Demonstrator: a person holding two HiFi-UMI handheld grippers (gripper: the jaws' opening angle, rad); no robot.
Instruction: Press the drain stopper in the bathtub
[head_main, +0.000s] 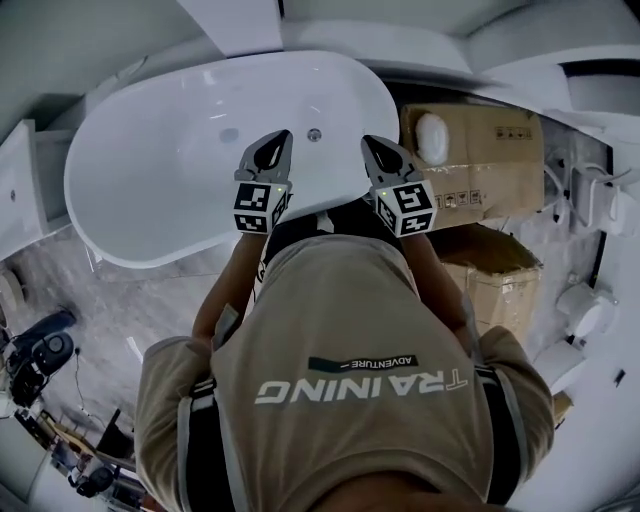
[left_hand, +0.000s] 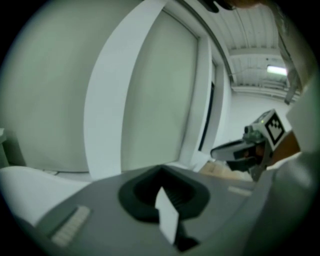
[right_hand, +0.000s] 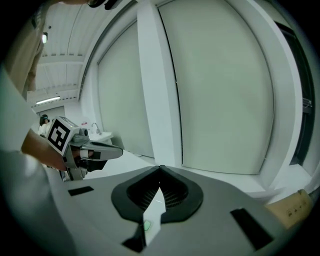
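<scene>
White, glossy oval bathtub (head_main: 150, 200) with a round drain stopper (head_main: 230, 134); over its near rim our left gripper (head_main: 279, 141) and right gripper (head_main: 371, 146) hover closed, empty.

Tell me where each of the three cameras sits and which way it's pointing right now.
Head view: on the person's head, looking steeply down at the bathtub and cardboard boxes; shows the shirt, left gripper and right gripper.
Left gripper view: rides that gripper, faces the wall past its shut jaws; the right gripper appears at right.
Right gripper view: likewise faces the wall, jaws shut; the left gripper appears at left.
Shared: both gripper views show the white pillar.
</scene>
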